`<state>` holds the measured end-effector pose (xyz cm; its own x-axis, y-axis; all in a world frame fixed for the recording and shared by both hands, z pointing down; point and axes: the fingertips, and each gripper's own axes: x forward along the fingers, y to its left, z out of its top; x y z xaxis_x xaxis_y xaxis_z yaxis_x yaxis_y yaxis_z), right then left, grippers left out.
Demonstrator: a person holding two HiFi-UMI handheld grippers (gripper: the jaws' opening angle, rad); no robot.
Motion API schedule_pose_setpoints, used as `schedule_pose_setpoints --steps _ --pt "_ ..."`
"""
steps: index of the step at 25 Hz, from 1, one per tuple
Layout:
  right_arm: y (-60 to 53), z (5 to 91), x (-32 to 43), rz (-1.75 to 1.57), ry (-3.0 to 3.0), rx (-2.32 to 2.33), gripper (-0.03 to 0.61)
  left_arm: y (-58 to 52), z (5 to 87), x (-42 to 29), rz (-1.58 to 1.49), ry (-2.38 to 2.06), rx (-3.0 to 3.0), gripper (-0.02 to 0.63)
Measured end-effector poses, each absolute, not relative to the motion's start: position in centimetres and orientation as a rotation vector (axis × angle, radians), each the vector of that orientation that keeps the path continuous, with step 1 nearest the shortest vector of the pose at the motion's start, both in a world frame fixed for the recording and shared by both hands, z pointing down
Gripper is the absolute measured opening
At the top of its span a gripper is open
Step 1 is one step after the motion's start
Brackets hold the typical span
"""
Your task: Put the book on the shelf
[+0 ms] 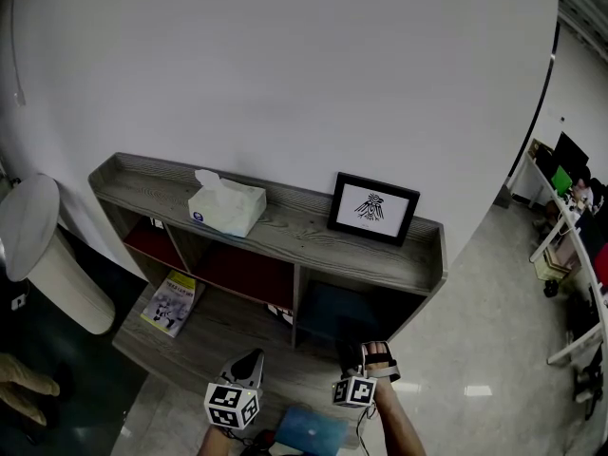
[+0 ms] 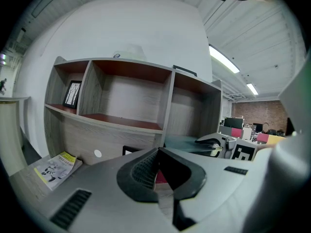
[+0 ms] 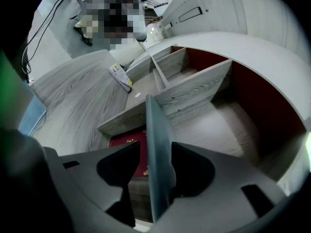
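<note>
A thin blue-grey book [image 3: 156, 130] stands edge-on between the jaws of my right gripper [image 3: 156, 147]. There is a gap on its left side, so the pads do not clamp it; the gripper is open. In the left gripper view the same book [image 2: 187, 142] lies flat at the mouth of the lower right compartment of the grey wooden shelf [image 1: 285, 240]. The right gripper [image 1: 366, 357] is at that compartment. My left gripper [image 1: 249, 364] hangs over the low platform, jaws together and empty. A dark red book [image 3: 130, 152] lies under the right gripper.
A tissue box [image 1: 226, 205] and a framed picture [image 1: 373, 208] stand on the shelf top. A yellow-and-white magazine [image 1: 173, 304] lies on the platform's left end. A light blue flat thing [image 1: 313, 430] sits between my hands. A white rounded object [image 1: 38, 245] stands at the left.
</note>
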<state>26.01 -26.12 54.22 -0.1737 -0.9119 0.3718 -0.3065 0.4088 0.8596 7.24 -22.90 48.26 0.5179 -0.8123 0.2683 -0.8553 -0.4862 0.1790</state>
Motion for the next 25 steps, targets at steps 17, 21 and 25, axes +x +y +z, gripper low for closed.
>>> schedule_pose_setpoints --steps 17,21,25 --pt "-22.7 48.3 28.4 -0.337 -1.937 1.683 0.219 -23.1 47.2 8.6 0.231 -1.257 2.589 0.006" --pt "-21.3 47.3 28.1 -0.175 -2.051 1.809 0.215 -23.1 46.8 9.5 0.24 -1.195 2.646 0.006" --pt "-19.7 46.7 28.1 -0.069 -2.137 1.958 0.172 -22.9 46.3 10.2 0.234 -1.117 2.69 0.006"
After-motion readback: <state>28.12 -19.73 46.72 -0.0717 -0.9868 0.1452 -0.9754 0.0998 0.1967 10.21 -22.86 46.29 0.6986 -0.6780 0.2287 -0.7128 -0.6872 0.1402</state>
